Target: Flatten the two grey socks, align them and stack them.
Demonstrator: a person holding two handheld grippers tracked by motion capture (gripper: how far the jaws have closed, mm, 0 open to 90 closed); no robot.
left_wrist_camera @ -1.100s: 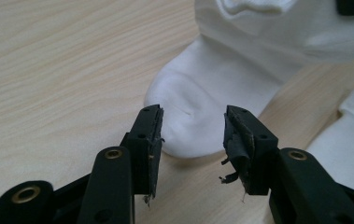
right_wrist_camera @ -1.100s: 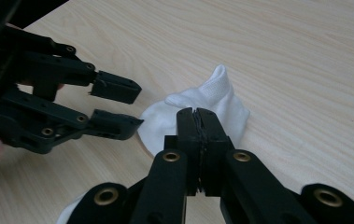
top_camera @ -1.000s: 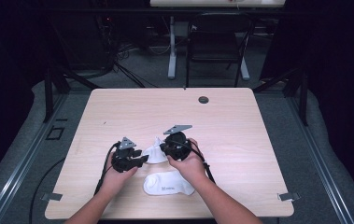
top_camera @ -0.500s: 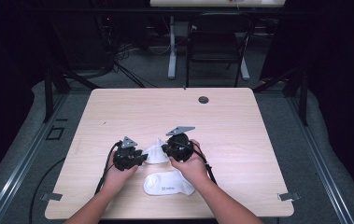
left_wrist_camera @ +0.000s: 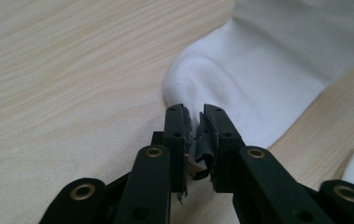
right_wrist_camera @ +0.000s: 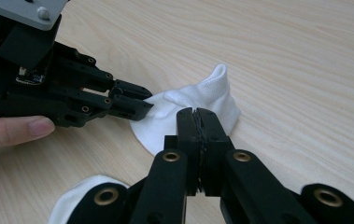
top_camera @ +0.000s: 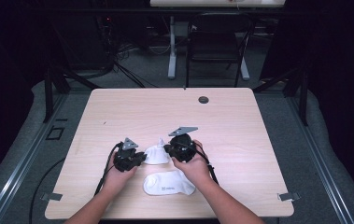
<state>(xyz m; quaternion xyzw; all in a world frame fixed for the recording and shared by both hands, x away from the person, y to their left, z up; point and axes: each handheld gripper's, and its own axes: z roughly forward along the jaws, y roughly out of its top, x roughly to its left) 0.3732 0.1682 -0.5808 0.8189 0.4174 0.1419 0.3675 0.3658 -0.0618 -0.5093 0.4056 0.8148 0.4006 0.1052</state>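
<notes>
sock A: small white crumpled ankle sock, mid-desk, between the two grippers
sock B: second white ankle sock, lying flat, nearer the person, just right of the left hand
desk: pale wood-grain desk, dark round grommet at far edge
left gripper: fingers have just been closing, now nearly together at sock A's left edge; looks like a thin fold of fabric is pinched, can't be sure from this angle
right gripper: fingers fully together on sock A's right edge; cloth probably between them, the contact point is hidden
risk 1: left pinch is shallow, so the hem could slip out on any pull
risk 2: pulling apart unevenly would drag sock A into sock B
containers: none on the desk
</notes>
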